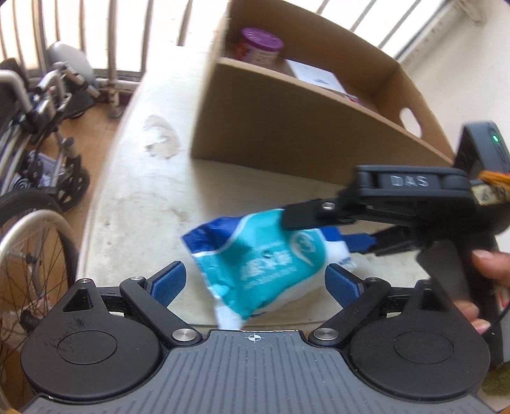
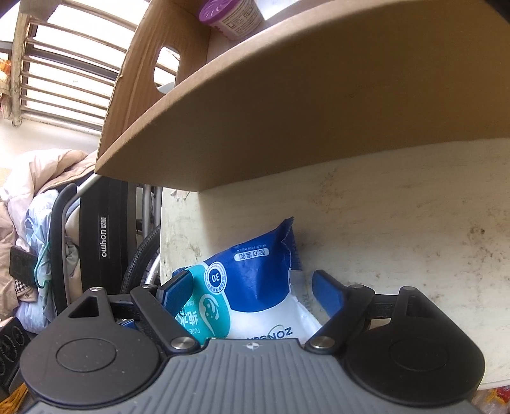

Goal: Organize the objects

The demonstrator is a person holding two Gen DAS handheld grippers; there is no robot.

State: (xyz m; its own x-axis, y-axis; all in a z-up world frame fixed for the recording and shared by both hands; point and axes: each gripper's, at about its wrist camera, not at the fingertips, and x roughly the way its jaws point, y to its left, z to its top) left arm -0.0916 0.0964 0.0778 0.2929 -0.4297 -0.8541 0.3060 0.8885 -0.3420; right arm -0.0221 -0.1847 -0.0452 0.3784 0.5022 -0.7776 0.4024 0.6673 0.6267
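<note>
A teal, blue and white pack of wet wipes is tilted just above the pale table. My right gripper comes in from the right and is shut on it, one finger over the pack and one under. In the right wrist view the wipes pack stands between that gripper's blue pads. My left gripper is open, its pads either side of the pack's near end without gripping it. Behind stands an open cardboard box holding a purple-lidded jar.
A white carton lies in the box, next to the jar. A wheelchair stands on the floor left of the table, by the window bars. A person's hand holds the right gripper's handle. The table is stained.
</note>
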